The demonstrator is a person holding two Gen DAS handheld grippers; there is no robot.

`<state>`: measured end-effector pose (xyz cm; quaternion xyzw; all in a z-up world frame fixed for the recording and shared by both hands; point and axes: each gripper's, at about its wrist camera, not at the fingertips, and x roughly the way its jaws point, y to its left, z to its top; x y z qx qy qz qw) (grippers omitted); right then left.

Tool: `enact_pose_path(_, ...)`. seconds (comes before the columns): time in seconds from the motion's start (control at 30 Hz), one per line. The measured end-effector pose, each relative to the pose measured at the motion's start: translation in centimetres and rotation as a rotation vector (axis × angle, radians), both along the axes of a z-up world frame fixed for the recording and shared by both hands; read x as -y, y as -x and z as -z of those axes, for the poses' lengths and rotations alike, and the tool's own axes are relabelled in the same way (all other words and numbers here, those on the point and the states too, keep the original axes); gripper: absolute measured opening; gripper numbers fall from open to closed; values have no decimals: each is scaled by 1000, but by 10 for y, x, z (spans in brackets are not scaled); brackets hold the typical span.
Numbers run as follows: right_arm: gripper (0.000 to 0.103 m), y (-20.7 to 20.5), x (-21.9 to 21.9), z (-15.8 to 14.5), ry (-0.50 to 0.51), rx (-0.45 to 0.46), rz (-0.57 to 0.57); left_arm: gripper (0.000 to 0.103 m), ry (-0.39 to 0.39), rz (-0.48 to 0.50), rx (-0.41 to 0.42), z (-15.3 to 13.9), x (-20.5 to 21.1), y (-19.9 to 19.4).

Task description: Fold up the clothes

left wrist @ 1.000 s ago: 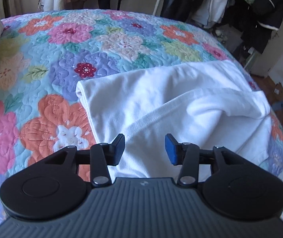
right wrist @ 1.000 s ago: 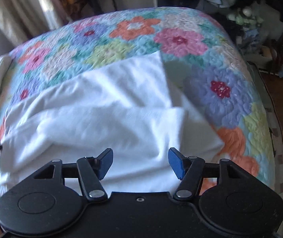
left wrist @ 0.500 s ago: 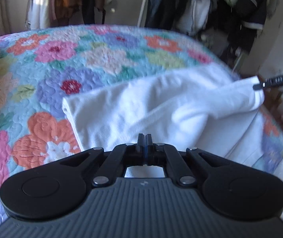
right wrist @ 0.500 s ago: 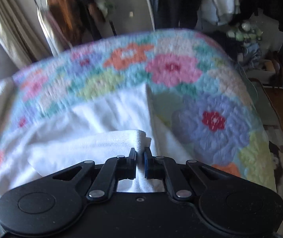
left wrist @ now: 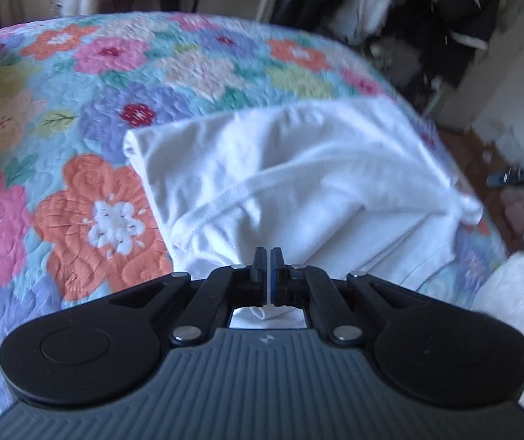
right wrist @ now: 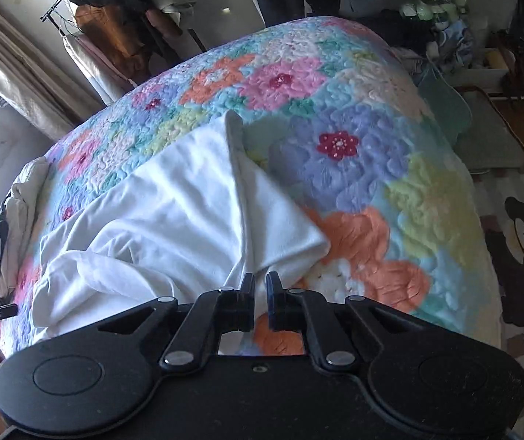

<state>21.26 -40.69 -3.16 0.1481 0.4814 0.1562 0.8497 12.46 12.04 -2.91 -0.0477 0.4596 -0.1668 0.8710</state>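
The white garment lies on the flowered quilt, its long axis running left to right between the two hands, and both the left gripper and the right gripper are clenched on its near edge, so the free cloth stretches away toward the far side.

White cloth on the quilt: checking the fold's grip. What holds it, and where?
Both grippers: left gripper and right gripper each pinch the white cotton garment's near edge.
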Motion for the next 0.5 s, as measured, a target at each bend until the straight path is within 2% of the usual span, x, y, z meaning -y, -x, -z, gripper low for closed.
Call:
enact_pose_path(0.1, 16, 0, -23, -7, -18, 4, -65, 7, -76, 60, 20, 6, 16, -13)
enact_pose_path(0.13, 22, 0, -33, -11, -1, 11, -102, 11, -96, 57, 27, 8, 18, -18)
enact_pose_path(0.17, 27, 0, -46, -15, 28, 21, -140, 19, -117, 50, 46, 8, 18, -25)
enact_pose_path(0.2, 39, -1, -61, -18, 63, 34, -180, 26, -129, 45, 69, 9, 18, -30)
enact_pose_path(0.23, 47, -1, -73, -21, 93, 45, -220, 41, -128, 50, 85, 10, 16, -34)
enact_pose_path(0.27, 48, -2, -83, -22, 118, 51, -263, 51, -126, 57, 100, 12, 14, -39)
enact_pose_path(0.33, 51, -4, -103, -23, 164, 58, -345, 53, -121, 70, 129, 15, 11, -48)
enact_pose_path(0.37, 52, -6, -114, -21, 192, 55, -383, 53, -120, 116, 114, 16, 12, -54)
enact_pose_path(0.43, 57, -10, -134, -12, 284, 40, -446, 54, -132, 163, 107, 21, 16, -61)
enact_pose_path(0.5, 57, -13, -152, -2, 398, 23, -491, 62, -100, 177, 101, 26, 16, -64)
